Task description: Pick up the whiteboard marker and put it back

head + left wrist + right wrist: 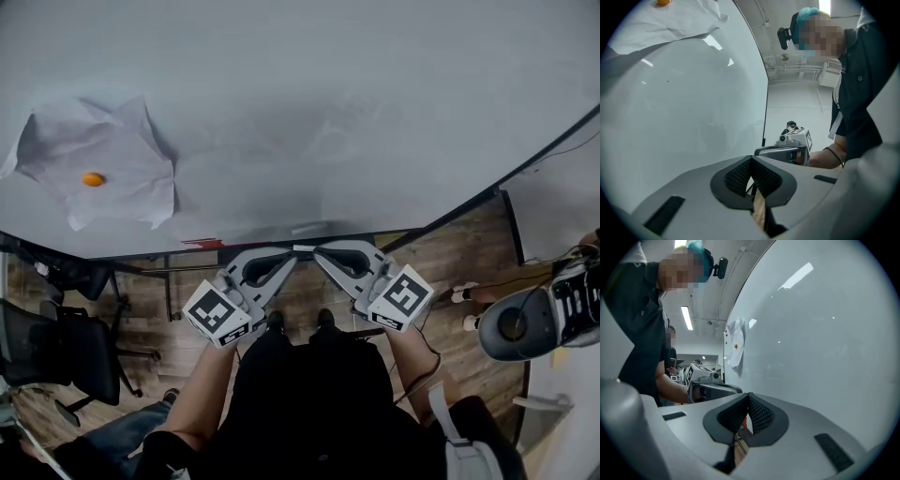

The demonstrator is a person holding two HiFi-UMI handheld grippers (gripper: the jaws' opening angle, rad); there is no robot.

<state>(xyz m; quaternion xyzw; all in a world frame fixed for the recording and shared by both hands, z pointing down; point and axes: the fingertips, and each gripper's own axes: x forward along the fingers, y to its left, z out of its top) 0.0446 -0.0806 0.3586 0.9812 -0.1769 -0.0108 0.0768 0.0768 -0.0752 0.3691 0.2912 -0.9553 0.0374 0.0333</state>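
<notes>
Marker (pixel 201 244), perhaps the red shape on the whiteboard ledge (pixel 255 239), risked being knocked off: left gripper (pixel 751 161) and right gripper (pixel 748 397) had jaws together, empty.

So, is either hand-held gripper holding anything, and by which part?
Nothing is held: the left hand-held gripper and the right hand-held gripper both have their jaws shut together, empty, beside the whiteboard.

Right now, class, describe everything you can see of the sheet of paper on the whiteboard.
The paper is a white, heavily creased sheet lying against the whiteboard, at the left in the head view. Its edges are uneven and lift off the board. A small orange magnet sits near its middle, apparently pinning it. No writing shows.
</notes>
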